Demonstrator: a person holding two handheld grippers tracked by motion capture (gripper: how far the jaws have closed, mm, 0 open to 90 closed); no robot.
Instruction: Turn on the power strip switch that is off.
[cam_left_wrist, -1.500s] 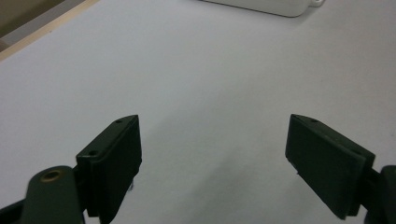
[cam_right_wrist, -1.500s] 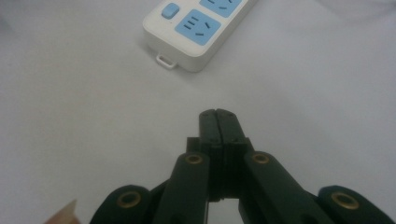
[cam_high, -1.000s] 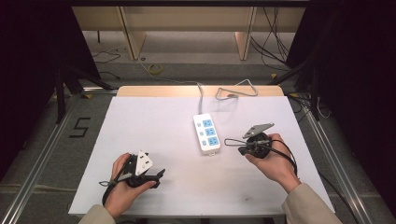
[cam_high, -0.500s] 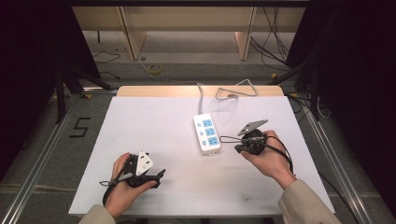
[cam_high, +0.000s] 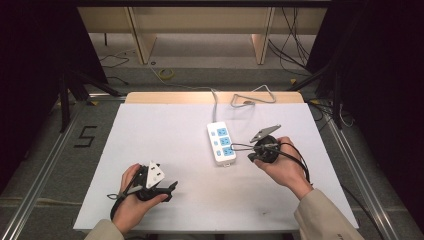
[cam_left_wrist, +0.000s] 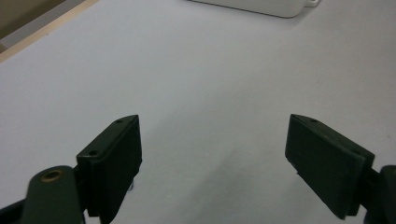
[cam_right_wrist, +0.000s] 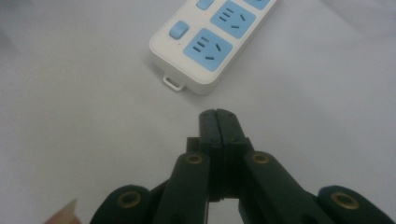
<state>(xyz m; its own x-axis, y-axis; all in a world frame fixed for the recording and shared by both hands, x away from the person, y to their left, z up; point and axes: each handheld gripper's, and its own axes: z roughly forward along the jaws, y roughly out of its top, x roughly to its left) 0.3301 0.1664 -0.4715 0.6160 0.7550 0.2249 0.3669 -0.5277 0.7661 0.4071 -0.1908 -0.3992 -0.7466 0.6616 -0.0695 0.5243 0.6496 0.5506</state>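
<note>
A: Where's the power strip (cam_high: 221, 142)?

B: Flat on the white counter (cam_high: 150, 125), just past its centre toward one o'clock, sockets up, with its cord running off the far edge at twelve.

A: And the right tool (cam_high: 235, 147)?

B: Jaws pressed together, nothing between them. The tips sit just beside the strip's near end, at its three o'clock, apart from it. Pinched into one narrow point like that, I'd judge it's meant to press one of the blue switches (cam_right_wrist: 178, 30), not grip.

A: The left tool (cam_high: 173, 186)?

B: Parked at seven o'clock, jaws spread wide over bare counter, holding nothing, probably just kept clear.
</note>
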